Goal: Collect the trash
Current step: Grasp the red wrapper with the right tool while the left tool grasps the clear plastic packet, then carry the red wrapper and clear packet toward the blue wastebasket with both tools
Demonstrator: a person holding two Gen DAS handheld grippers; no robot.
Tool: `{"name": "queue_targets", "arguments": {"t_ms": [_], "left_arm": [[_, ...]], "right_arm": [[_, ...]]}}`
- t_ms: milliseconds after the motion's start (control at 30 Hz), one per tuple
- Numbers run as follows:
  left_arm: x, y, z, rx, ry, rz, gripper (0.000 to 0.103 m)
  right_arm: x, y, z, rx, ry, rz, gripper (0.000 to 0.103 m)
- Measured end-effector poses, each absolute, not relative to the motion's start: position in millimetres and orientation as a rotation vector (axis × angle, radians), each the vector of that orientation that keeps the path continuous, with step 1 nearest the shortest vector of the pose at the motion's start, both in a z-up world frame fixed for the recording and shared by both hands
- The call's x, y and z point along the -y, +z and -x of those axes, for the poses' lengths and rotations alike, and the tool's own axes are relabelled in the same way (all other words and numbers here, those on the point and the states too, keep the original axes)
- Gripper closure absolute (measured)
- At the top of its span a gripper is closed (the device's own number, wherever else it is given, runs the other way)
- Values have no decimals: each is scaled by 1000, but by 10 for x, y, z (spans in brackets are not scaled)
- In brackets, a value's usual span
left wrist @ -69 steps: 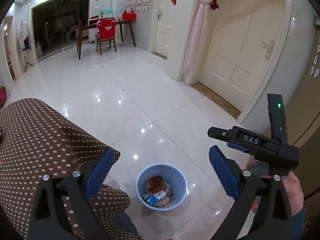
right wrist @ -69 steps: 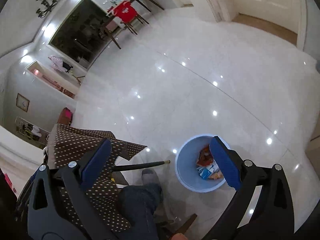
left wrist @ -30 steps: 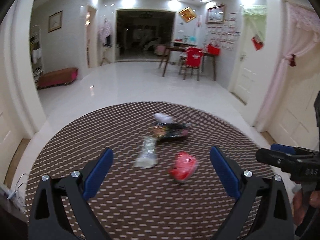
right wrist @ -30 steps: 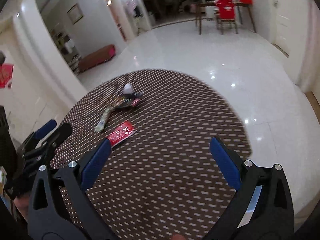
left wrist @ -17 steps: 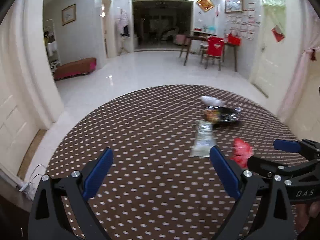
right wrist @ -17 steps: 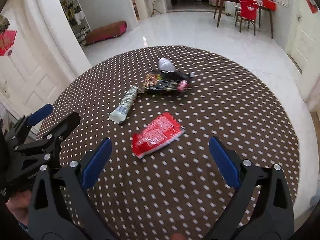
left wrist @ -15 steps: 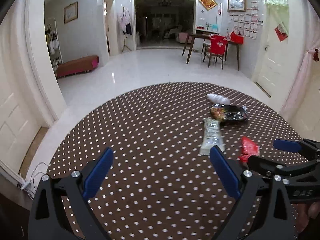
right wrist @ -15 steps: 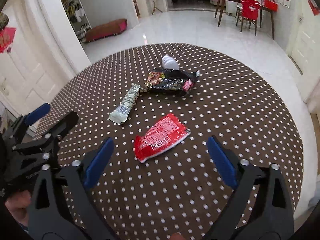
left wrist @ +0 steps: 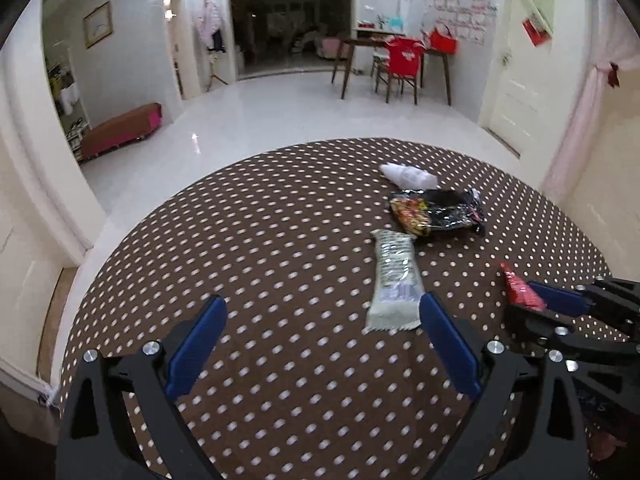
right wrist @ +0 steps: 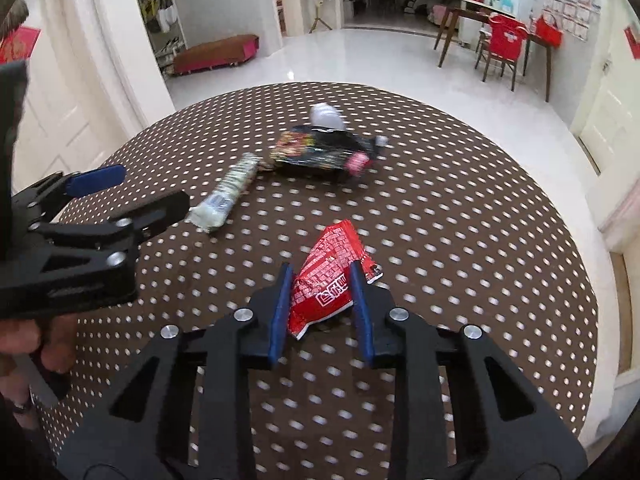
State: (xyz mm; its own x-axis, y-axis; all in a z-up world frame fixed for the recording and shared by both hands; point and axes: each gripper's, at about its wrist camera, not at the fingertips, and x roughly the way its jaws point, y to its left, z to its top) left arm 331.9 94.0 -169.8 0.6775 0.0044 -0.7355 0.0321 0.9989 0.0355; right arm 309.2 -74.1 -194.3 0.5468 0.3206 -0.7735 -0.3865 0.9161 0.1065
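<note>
On the round table with a brown dotted cloth (left wrist: 240, 240) lie several pieces of trash. My right gripper (right wrist: 320, 268) is closing, and its blue pads (right wrist: 280, 312) press both sides of a red wrapper (right wrist: 332, 256), which buckles upward between them. The left wrist view shows that grip at the right edge, the red wrapper (left wrist: 518, 286) in the right gripper (left wrist: 532, 306). My left gripper (left wrist: 322, 304) stands open and empty, just short of a pale bar wrapper (left wrist: 394, 280). Farther back lie a black snack bag (left wrist: 436, 210) and a white crumpled piece (left wrist: 408, 176).
The left gripper (right wrist: 132, 192) hovers left of the pale wrapper (right wrist: 228, 196), a hand below it. Glossy white floor surrounds the table. A low red bench (left wrist: 120, 132) stands far left, a dining table with a red chair (left wrist: 400, 64) at the back, doors to the right.
The right jaws went from wide open to closed on the red wrapper as the gripper dropped toward it. The left gripper came lower and nearer to the pale wrapper, still open.
</note>
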Motion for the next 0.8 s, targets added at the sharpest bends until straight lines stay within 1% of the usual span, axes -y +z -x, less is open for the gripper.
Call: {"name": "queue_targets", "arguments": {"t_ms": [200, 233, 267, 300, 333, 367, 400, 467, 533, 800], "left_arm": [[-751, -1799, -3594, -873, -60, -79, 8], [-728, -1830, -3627, -883, -77, -75, 14], [-707, -1865, -3650, -896, -85, -75, 36], [-684, -1879, -3672, -904, -94, -76, 39], [-671, -1865, -3660, -897, -110, -69, 61], [-651, -1869, -3659, -894, -108, -81, 78], [-632, -1871, -3640, -893, -110, -90, 83], [-635, -1871, -3572, -894, -135, -55, 88], [-646, -1874, -3497, -890, -138, -30, 90], [-623, -1786, -2945, -838, -162, 57, 90]], "right_arm": [[1172, -1924, -3064, -881, 413, -1, 75], [1211, -1918, -3042, -874, 413, -10, 75], [1257, -1877, -3051, -864, 412, -25, 75], [1289, -1863, -3034, -858, 412, -35, 75], [1341, -1846, -3016, -848, 410, -45, 75], [1327, -1821, -2958, -841, 408, -53, 75], [1363, -1805, -2940, -836, 409, -63, 75], [1427, -1764, -2889, -822, 405, -74, 75], [1486, -1720, -2841, -811, 408, -85, 75], [1619, -1520, -2594, -760, 413, -89, 75]]}}
